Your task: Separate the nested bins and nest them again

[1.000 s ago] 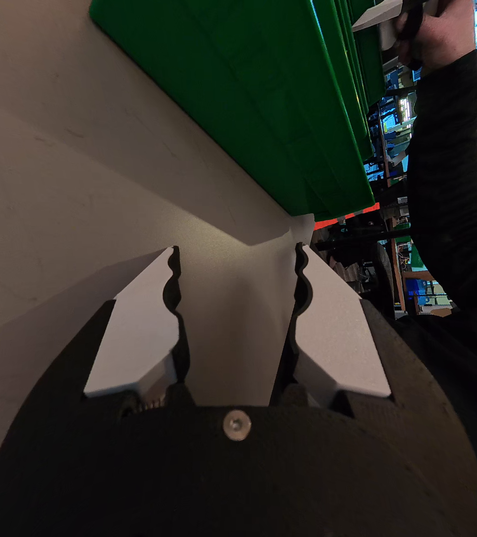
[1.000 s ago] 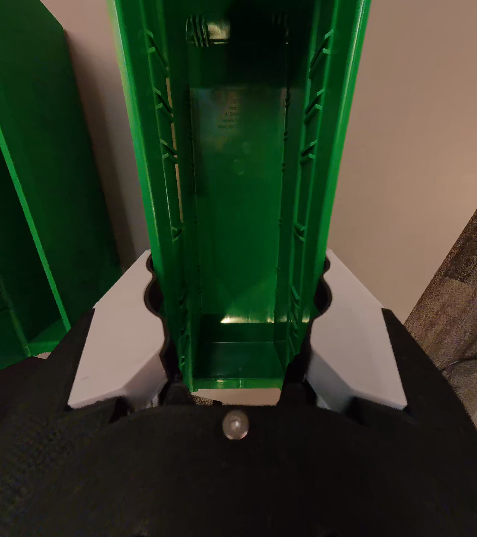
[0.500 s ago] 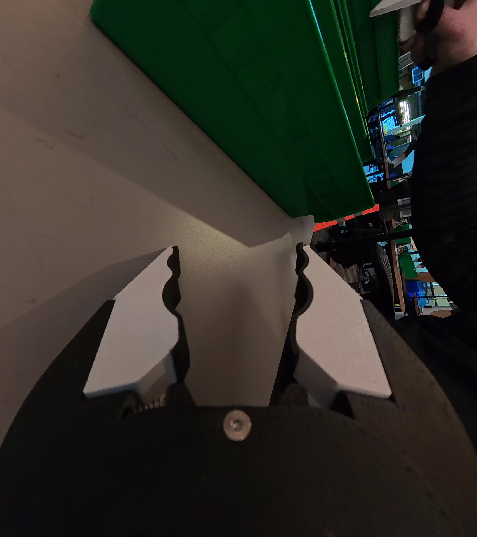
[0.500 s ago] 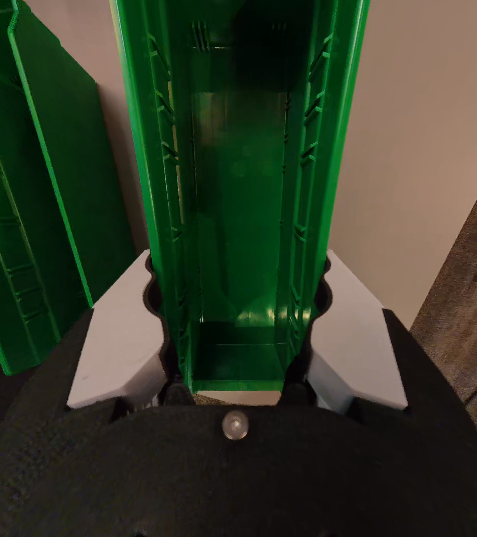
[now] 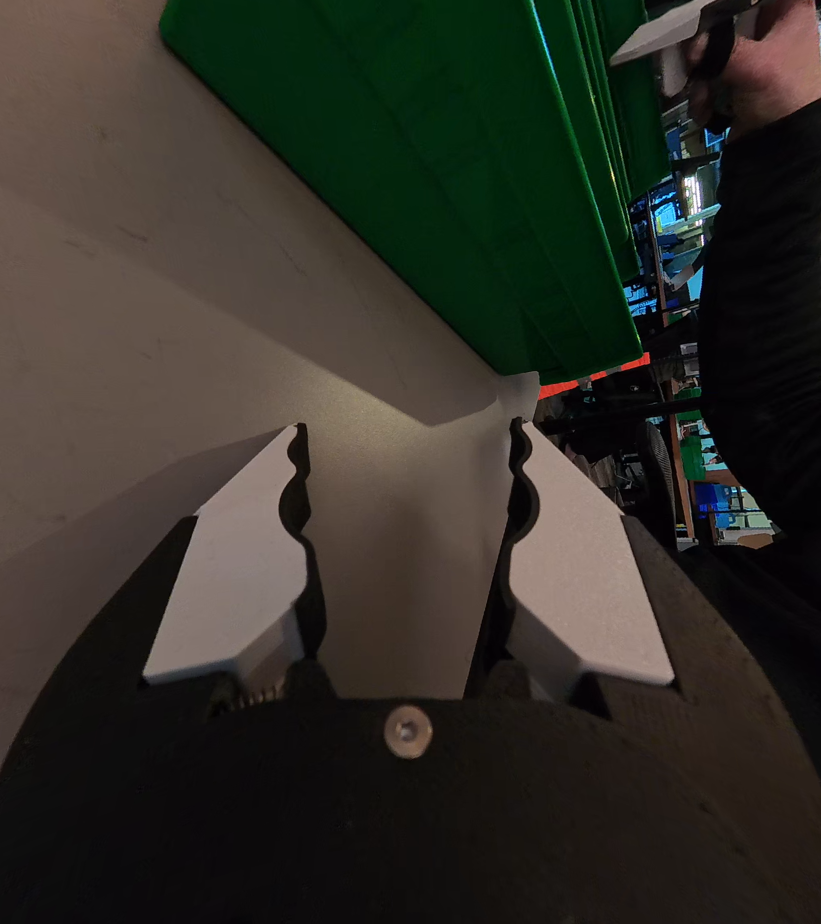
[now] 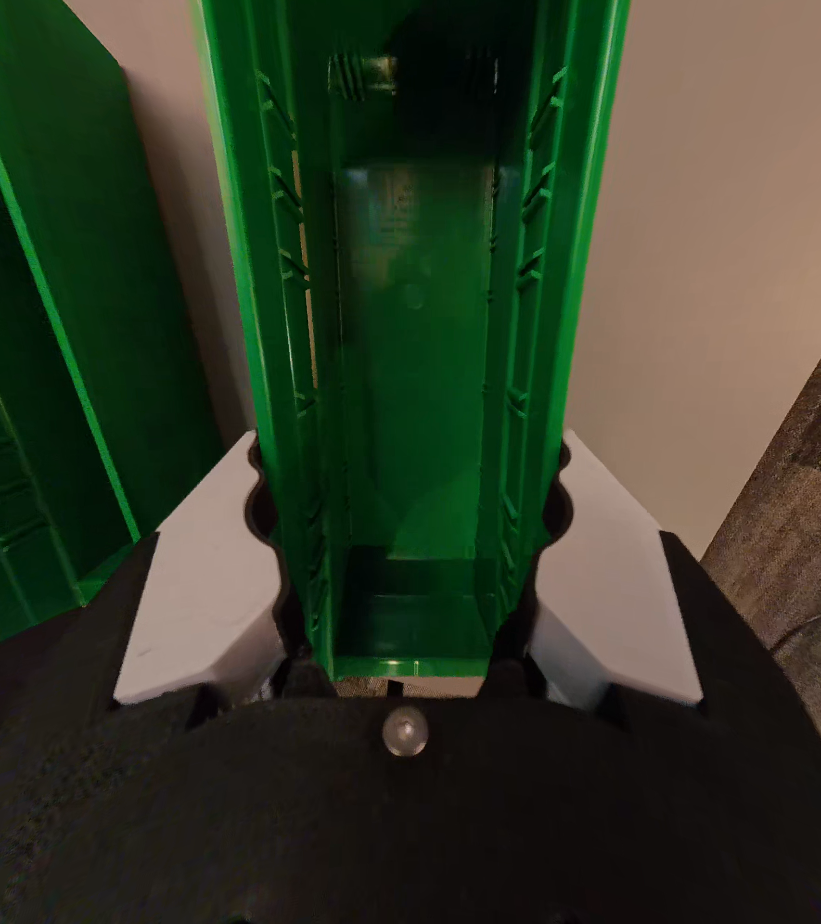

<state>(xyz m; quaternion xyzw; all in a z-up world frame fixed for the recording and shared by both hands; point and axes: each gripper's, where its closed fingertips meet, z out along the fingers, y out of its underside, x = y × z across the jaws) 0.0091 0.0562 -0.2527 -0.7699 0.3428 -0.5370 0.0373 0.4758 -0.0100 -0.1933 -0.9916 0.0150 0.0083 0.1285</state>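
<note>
the right gripper [image 6: 408,510] pinches a narrow green bin [image 6: 413,325] by its two long side walls, its open inside facing the camera, above a pale table [image 6: 698,200]. left of it sits the stack of green bins [image 6: 48,325]. the left gripper [image 5: 408,490] has its fingers spread with nothing between them, low over the table [image 5: 148,300]. beyond it lies the same stack [image 5: 423,175], and farther off a hand [image 5: 758,65] grips the other tool.

No readable text. Faint moulded marking on the inner floor of the held green bin [image 6: 411,280], too blurred to make out.
</note>
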